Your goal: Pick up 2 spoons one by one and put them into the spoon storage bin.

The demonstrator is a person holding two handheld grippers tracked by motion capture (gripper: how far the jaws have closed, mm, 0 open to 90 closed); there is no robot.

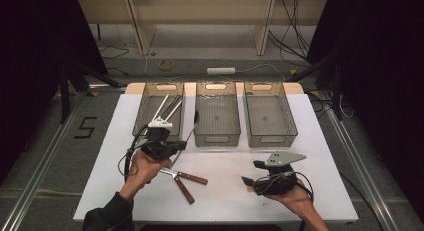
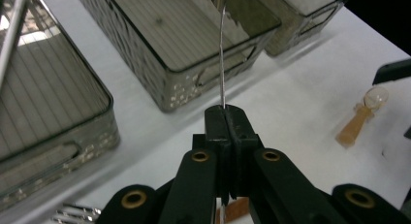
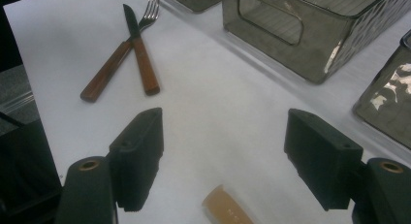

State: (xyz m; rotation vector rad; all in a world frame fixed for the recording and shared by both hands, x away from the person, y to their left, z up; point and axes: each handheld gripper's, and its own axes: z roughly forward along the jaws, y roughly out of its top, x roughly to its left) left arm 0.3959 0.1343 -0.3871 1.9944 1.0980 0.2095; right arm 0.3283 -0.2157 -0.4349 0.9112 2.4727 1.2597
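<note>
From the high view, the left gripper [image 1: 161, 143] hovers above the white surface [image 1: 320, 141] just in front of the left bin [image 1: 159, 107] and beside the middle bin [image 1: 216, 113], with a dark thin utensil [image 1: 193, 126] rising from it toward the middle bin's near left corner. The left gripper view adds what that view cannot resolve: the fingers [image 2: 226, 124] are pressed together on a thin metal blade seen edge-on [image 2: 222, 64], its long axis running straight away from the gripper toward the middle bin [image 2: 184, 44]; what kind of utensil it is cannot be told. The right gripper [image 1: 272, 176] rests low over the surface, and the right gripper view shows its fingers [image 3: 138, 156] spread wide with a small tan handle [image 3: 225, 207] lying between them, while a wooden-handled knife [image 3: 138, 49] and fork [image 3: 116, 54] lie crossed farther off.
</note>
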